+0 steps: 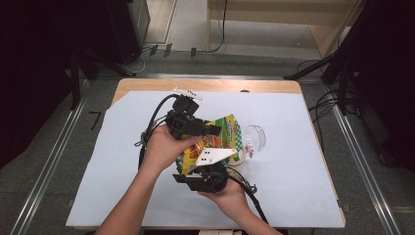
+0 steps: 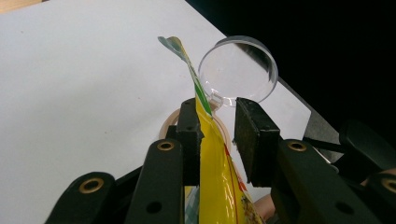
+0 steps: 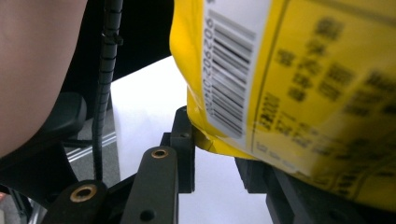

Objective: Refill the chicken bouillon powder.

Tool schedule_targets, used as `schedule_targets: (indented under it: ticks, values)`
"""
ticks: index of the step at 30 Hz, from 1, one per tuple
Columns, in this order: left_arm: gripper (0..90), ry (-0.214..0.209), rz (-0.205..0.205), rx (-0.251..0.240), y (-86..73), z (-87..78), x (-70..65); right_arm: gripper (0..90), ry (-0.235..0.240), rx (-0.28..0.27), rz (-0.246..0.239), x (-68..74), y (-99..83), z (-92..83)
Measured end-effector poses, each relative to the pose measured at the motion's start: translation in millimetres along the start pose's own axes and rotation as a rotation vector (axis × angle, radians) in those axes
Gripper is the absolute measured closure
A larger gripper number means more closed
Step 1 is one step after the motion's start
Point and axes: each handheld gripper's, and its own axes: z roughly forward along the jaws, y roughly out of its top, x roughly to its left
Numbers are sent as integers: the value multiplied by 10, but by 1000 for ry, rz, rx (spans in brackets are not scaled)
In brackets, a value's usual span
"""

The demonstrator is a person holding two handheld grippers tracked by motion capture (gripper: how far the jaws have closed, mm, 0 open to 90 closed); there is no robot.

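Fingers of the left gripper (image 2: 217,140) stand apart, with the bag (image 1: 215,144) edge against one pad and clear of the other. The right gripper (image 3: 215,154) has a bag corner between its fingers; I cannot tell if they pinch. The bag hangs mid-table, left of a clear cup (image 1: 255,138).

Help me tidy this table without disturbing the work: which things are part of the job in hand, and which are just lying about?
In the job:
- yellow snack bag, held up between both claws
- left claw, bag's top edge between its jaws
- right claw, at the bag's barcode end
- clear plastic cup, on its side just beyond the bag

Lying about:
- beige ring on the white sheet
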Motion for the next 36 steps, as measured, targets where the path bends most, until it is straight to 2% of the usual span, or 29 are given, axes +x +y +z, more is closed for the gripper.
schedule_targets:
  ticks: [8, 16, 31, 36]
  values:
    - [743, 2, 9, 11, 45, 9, 15, 731, -5, 5, 4, -26, 36, 8]
    - [742, 4, 2, 7, 62, -3, 43, 731, -3, 6, 5, -47, 69, 28]
    - [742, -26, -26, -2, 63, -22, 100, 731, -3, 12, 0, -32, 85, 14]
    - [739, -20, -28, 8, 64, -9, 97, 731, 5, 11, 18, -28, 87, 19]
